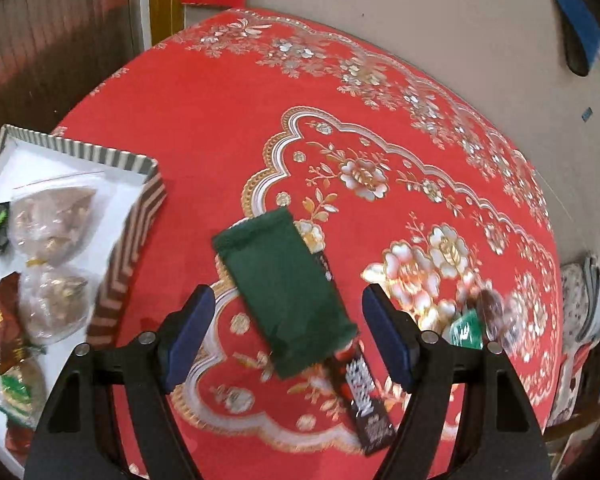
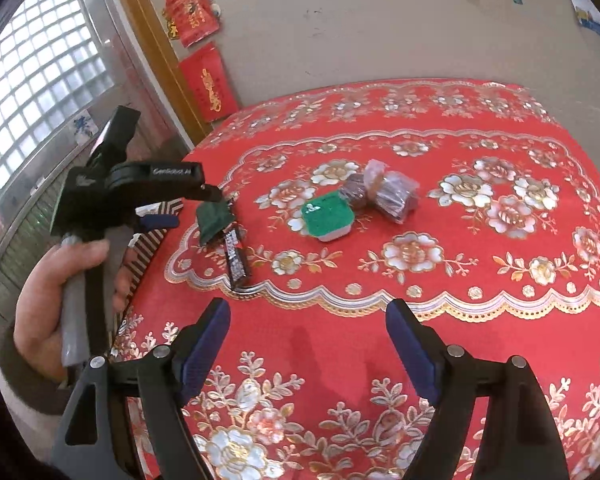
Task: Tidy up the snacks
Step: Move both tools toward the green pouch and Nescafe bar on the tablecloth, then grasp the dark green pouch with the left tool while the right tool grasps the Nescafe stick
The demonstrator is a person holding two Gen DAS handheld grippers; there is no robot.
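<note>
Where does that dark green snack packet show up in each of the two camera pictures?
Left wrist view: the dark green packet lies in the lower middle, between the open left gripper fingers, overlapping a black and red bar.
Right wrist view: the packet is small, left of centre, just beyond the left gripper held in the hand.
Shared landmark: the black and red bar sticking out from under the packet.

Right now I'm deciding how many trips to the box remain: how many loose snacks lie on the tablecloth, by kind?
Dark green packet: 1
Black-and-red bar: 1
Green-lidded cup: 1
Clear-wrapped brown snacks: 2
Total: 5
</note>
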